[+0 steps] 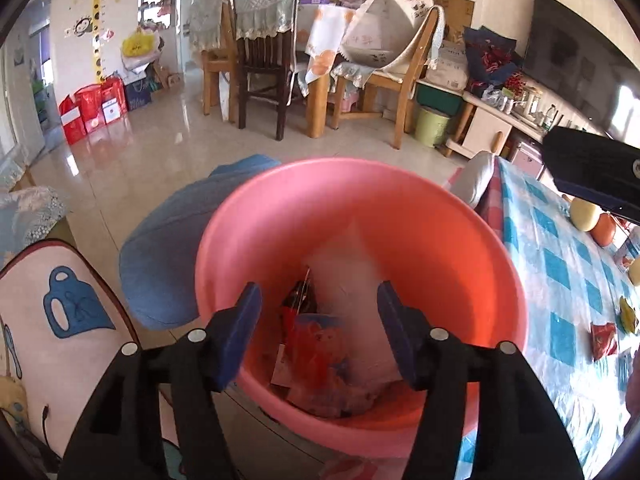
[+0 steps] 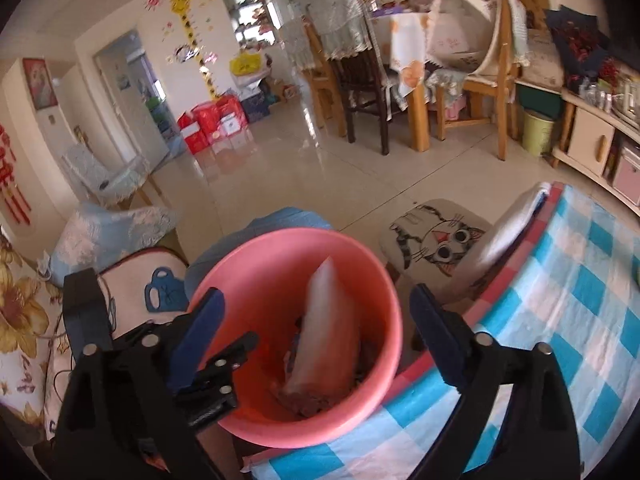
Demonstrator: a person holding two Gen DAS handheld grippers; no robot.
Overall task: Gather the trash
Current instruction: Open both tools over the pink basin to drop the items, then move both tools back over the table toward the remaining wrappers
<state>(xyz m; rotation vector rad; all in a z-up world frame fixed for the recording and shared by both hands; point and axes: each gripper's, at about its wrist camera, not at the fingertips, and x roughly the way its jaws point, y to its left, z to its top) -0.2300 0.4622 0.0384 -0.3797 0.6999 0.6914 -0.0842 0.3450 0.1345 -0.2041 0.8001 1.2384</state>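
- Both over the pink basin [image 1: 472, 248]. My left claw [image 1: 318, 332] is spread, nothing between the pads, with red snack wrappers [image 1: 316, 356] lying in the bottom below it.
- My right claw [image 2: 316, 336] is spread wide, nothing pinched. A pale plastic bag [image 2: 328, 320] stands on end in the basin, blurred in this view; I judge it's dropping in. Can't tell if it has settled.
- Risk 1: that bag stands tall and leans toward the rim. If it springs back or tips it could flop over the edge onto the floor. Light film, so air or a brushing finger would move it.
- Risk 2: the basin sits beside the table [image 1: 568, 280] edge, and I can't see what carries it. A knock from either claw on the rim could tip it and dump everything.
- Risk 3: the two claws are close together over one opening; pulling back carelessly could make them clash.
- Still on the checked tablecloth: a red wrapper [image 1: 603, 340] and fruit near the far edge. Fruit isn't trash; grabbing it by mistake is the likely error.
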